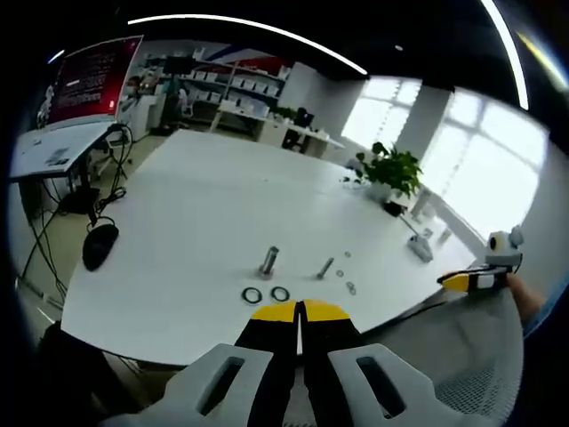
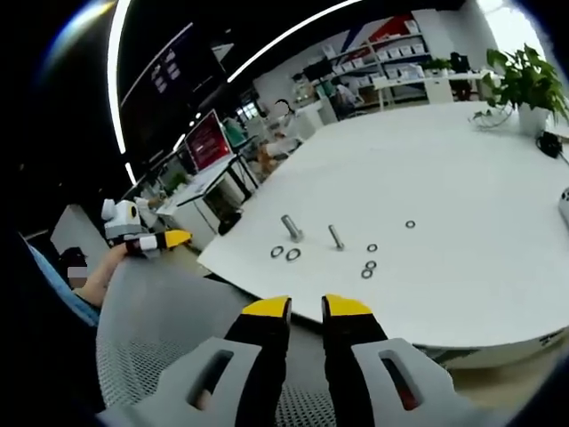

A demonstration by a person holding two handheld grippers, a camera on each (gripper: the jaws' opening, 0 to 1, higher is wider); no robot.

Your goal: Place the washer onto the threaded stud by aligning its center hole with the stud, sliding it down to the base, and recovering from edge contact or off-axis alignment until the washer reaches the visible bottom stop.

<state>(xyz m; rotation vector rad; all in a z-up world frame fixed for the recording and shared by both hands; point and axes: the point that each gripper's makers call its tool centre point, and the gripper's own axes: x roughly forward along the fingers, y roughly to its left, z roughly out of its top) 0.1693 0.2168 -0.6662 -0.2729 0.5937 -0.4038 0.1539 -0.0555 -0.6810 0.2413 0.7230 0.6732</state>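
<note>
Both hand-held grippers hover off the near edge of the white surface [image 1: 204, 205], and neither one holds anything. In the left gripper view, the left hand-held gripper [image 1: 300, 310] has its yellow-tipped jaws pressed together, with only a thin line between them. In the right gripper view, the right hand-held gripper [image 2: 306, 307] has its jaws spread a little, with a clear gap between the tips.

The threaded stud [image 1: 268, 261] stands upright on the surface, its long axis vertical and its free end pointing up, just beyond the left jaws. Two dark washers [image 1: 267, 294] lie flat side by side between the stud and the jaw tips, very near the tips. A loose bolt [image 1: 325, 268] lies on its side to the right of the stud, its long axis slanted away from the camera. A few smaller washers [image 1: 350, 286] lie scattered further right.

In the right gripper view, the stud [image 2: 291, 228] and the washer pair [image 2: 284, 253] lie well ahead of the right jaws, slightly to the left. A potted plant [image 1: 391, 171] stands at the far side of the surface.
</note>
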